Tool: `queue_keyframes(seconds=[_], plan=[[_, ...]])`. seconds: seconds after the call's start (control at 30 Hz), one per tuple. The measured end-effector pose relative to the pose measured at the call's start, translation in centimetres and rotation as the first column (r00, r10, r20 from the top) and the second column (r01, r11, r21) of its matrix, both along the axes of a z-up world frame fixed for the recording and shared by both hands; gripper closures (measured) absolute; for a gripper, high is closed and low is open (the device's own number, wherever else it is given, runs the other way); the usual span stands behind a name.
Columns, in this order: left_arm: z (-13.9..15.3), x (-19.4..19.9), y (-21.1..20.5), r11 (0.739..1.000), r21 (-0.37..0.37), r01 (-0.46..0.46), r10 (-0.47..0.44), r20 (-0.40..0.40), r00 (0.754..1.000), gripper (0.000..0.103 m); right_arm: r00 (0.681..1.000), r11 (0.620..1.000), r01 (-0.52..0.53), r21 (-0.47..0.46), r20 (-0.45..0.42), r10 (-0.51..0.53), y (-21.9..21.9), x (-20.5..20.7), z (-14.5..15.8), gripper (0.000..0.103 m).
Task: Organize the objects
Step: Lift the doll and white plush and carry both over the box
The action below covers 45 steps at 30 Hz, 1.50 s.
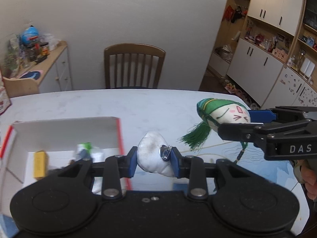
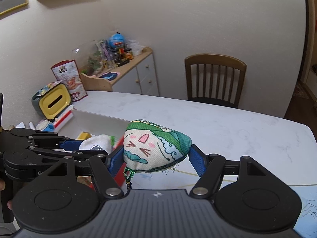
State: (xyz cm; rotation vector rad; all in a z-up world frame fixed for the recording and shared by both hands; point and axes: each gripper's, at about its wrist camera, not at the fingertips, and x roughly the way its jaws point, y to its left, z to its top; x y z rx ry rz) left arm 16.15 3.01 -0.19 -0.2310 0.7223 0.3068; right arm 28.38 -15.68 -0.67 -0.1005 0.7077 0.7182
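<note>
Both soft toys are up off the pale marbled surface (image 2: 237, 127), mid-carry toward the open white cardboard box with red edges (image 1: 65, 132). The left claw (image 1: 154, 161) is clenched on a white stuffed pouch with a metal pin (image 1: 153, 152), just right of the box. The right claw (image 2: 156, 158) grips a green-capped cartoon-face plush (image 2: 152, 144) further right. Next, I'd guess, each swings over the box and lets go.

white plush (image 1: 152, 156) w/ grey smudges, green-teal plush (image 2: 154, 144) w/ pink cheeks + cartoon face, blue pads (image 1: 133, 161), white box (image 1: 65, 132) red-edged
</note>
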Motion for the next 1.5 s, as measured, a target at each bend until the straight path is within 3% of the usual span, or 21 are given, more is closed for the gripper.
queue_keyframes(seconds=[0.43, 0.77, 1.13, 1.5], plan=[[1.5, -5.6, 5.3, 0.998, 0.031, -0.054, 0.054, -0.003, 0.999, 0.070, 0.997, 0.997, -0.076, 0.000, 0.000, 0.076, 8.6, -3.6, 0.3, 0.033], [0.9, -8.2, 10.3, 0.993, 0.038, -0.110, 0.111, -0.025, 0.994, 0.070, 0.995, 0.994, -0.104, -0.027, 0.005, 0.104, 14.2, -4.3, -0.3, 0.033], [-2.6, -8.6, 15.6, 0.987, 0.039, -0.159, 0.162, -0.105, 0.981, 0.070, 0.995, 0.992, -0.099, -0.079, -0.028, 0.098, 18.8, -3.3, -3.6, 0.033], [-6.4, -7.1, 16.9, 0.992, 0.045, -0.122, 0.129, -0.212, 0.969, 0.070, 0.994, 0.983, -0.091, -0.157, -0.077, 0.080, 20.9, -1.8, -8.3, 0.033]])
